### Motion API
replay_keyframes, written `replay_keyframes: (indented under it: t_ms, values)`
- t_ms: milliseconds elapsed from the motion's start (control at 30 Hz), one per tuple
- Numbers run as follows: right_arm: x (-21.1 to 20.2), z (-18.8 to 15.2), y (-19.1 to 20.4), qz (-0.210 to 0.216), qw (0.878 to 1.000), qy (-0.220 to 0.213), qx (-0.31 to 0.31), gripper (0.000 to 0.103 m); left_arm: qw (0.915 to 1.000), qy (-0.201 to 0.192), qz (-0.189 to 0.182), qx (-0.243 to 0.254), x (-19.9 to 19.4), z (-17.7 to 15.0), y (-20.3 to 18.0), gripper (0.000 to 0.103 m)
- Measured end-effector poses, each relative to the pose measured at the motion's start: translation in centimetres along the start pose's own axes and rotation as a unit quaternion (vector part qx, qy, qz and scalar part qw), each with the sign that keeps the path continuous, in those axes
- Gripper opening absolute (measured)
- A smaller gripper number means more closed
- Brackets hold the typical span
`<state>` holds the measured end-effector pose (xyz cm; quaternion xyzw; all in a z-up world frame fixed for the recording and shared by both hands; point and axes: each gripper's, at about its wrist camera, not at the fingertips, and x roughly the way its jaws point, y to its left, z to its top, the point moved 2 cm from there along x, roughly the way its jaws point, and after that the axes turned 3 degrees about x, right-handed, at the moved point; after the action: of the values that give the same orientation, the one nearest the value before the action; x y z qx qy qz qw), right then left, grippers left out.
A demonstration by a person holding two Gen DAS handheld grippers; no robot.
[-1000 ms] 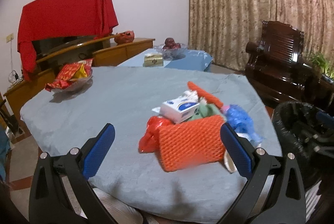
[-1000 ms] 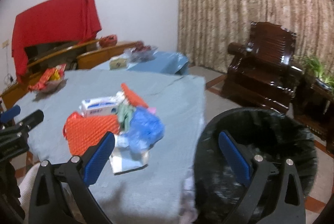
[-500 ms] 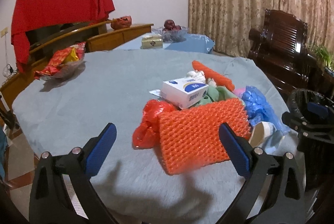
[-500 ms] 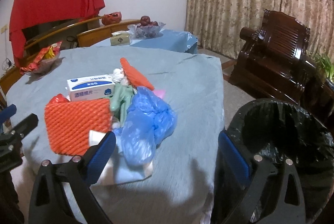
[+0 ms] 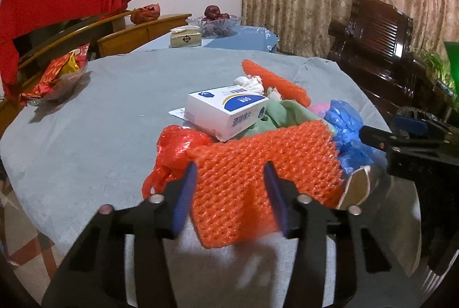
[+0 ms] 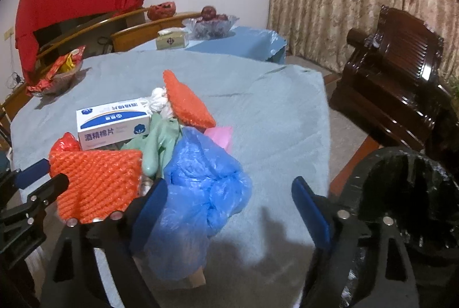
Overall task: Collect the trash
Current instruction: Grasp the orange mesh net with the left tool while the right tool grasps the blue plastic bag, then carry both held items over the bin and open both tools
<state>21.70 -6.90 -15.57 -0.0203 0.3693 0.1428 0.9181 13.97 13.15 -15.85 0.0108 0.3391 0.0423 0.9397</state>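
Note:
A pile of trash lies on the grey-blue clothed table (image 5: 100, 121): a flat orange foam net (image 5: 258, 164) (image 6: 97, 181), a red plastic bag (image 5: 172, 147), a white box (image 5: 226, 110) (image 6: 112, 124), a green glove (image 6: 160, 141), a second orange net (image 6: 186, 104) and a blue plastic bag (image 6: 200, 181). My left gripper (image 5: 231, 178) is closing, with the near orange net between its blue pads, not clamped. My right gripper (image 6: 229, 190) is closing slightly and stays wide; the blue bag sits by its left finger. A black-lined trash bin (image 6: 401, 193) stands at the right.
A dish of red snack packets (image 5: 57, 75) sits at the table's far left. Behind it a blue-covered table holds a tissue box (image 6: 172, 39) and a fruit bowl (image 6: 212, 23). A dark wooden armchair (image 6: 396, 78) stands right of the table, before the curtain.
Both grippers have come forward and down onto the pile. The left jaws have narrowed sharply around the orange net; the right jaws have narrowed a little beside the blue bag.

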Motion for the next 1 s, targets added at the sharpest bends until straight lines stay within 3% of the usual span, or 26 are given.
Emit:
replay_keyframes:
  t_ms: [67,167,233,333,400,500,667,733,800,967,1000]
  values:
    - [0.8,0.1,0.4,0.007,1.0,0.013,-0.006,0.075,1.0,0.002,-0.003,-0.002,0.1,-0.1,0.0,0.031]
    - [2.0,-0.1,0.7,0.034,0.998,0.044,-0.004,0.054,1.0,0.003,-0.008,-0.003,0.3,0.0,0.0,0.022]
    - [2.6,-0.2,0.7,0.042,0.997,0.061,0.004,0.047,1.0,0.002,-0.009,-0.001,0.4,0.2,0.0,0.014]
    - [2.4,0.1,0.9,0.052,0.997,0.058,0.0,0.031,0.9999,-0.004,-0.015,-0.004,0.2,0.5,0.0,0.005]
    - [1.8,0.5,0.9,0.054,0.997,0.047,-0.003,0.012,0.9998,-0.012,-0.016,-0.007,-0.1,0.8,0.1,0.003]
    - [1.2,1.2,0.4,0.059,0.998,0.034,0.003,0.008,0.9995,-0.024,-0.019,-0.006,-0.7,1.4,0.0,0.001]
    - [0.7,1.5,0.2,0.06,0.998,0.027,0.003,0.008,0.9996,-0.026,-0.01,-0.001,-1.3,1.3,0.1,0.005]
    - [1.0,1.2,0.4,0.056,0.998,0.035,0.0,0.014,0.9998,-0.02,0.002,0.0,-1.4,0.7,0.3,0.042]
    - [1.5,0.8,0.6,0.056,0.997,0.044,0.001,0.034,0.9997,-0.021,0.006,-0.004,-1.5,0.1,0.6,0.053]
    - [2.8,0.4,0.9,0.034,0.998,0.05,0.003,0.073,0.9998,0.012,-0.004,-0.012,0.0,-0.9,1.0,0.053]
    - [3.0,0.4,0.8,0.031,0.998,0.052,0.002,0.075,0.9996,0.021,-0.012,-0.016,0.5,-1.1,1.1,0.051]
